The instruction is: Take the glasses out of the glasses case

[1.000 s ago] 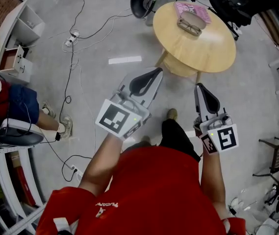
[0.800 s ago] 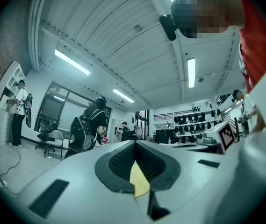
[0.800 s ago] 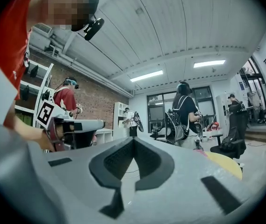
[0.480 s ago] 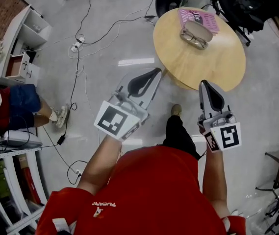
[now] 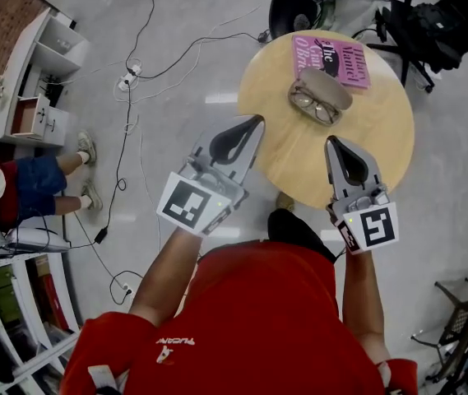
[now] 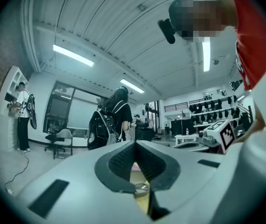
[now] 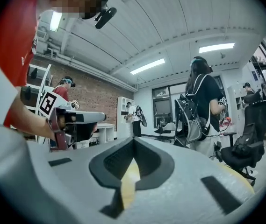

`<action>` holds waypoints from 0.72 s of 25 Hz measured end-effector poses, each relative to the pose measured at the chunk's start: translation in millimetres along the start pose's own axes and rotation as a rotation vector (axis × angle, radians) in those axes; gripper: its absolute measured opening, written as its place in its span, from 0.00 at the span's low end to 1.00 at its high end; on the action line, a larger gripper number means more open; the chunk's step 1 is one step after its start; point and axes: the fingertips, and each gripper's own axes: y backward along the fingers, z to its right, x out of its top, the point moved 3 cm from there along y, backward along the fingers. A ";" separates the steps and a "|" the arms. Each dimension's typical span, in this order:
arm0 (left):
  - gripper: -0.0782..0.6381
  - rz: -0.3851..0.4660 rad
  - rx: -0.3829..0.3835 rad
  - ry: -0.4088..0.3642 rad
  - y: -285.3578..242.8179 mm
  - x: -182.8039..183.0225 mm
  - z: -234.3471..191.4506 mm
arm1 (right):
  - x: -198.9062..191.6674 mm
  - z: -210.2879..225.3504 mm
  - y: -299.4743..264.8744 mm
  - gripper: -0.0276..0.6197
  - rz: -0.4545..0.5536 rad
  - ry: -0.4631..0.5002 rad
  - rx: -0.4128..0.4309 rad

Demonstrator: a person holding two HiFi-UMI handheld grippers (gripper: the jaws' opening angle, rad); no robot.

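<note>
An open tan glasses case (image 5: 329, 89) lies on the round wooden table (image 5: 373, 138), with the glasses (image 5: 313, 106) resting in its near half. My left gripper (image 5: 257, 120) is shut and empty, its tip over the table's near left edge, short of the case. My right gripper (image 5: 331, 140) is shut and empty too, over the near part of the table, just below the case. In the left gripper view the glasses (image 6: 141, 188) show through the gap behind the closed tips of the left gripper (image 6: 133, 143). The right gripper (image 7: 133, 140) shows only tabletop there.
A pink book (image 5: 331, 60) lies beyond the case. A black office chair (image 5: 298, 5) stands behind the table. Cables and a power strip (image 5: 126, 79) run across the floor at left, near white shelves (image 5: 43, 64) and a seated person (image 5: 28, 179). A person with a backpack (image 6: 114, 120) stands beyond.
Both grippers have travelled forward toward the table; they were over bare floor and now reach over its near edge. The case and glasses lie as before. Jaws stayed shut.
</note>
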 end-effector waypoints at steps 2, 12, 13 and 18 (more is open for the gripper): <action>0.12 -0.008 0.017 0.005 -22.4 -5.3 -8.1 | -5.8 20.2 -16.1 0.05 -0.021 0.010 0.024; 0.12 -0.042 0.055 0.006 -86.4 -37.3 -33.9 | -49.8 82.1 -66.9 0.05 -0.189 0.017 0.079; 0.12 -0.056 0.050 0.003 -89.7 -42.0 -37.4 | -53.3 84.3 -71.6 0.05 -0.198 0.021 0.077; 0.12 -0.110 -0.008 0.017 -98.0 -64.9 -50.0 | -73.0 87.6 -92.8 0.05 -0.255 0.097 0.077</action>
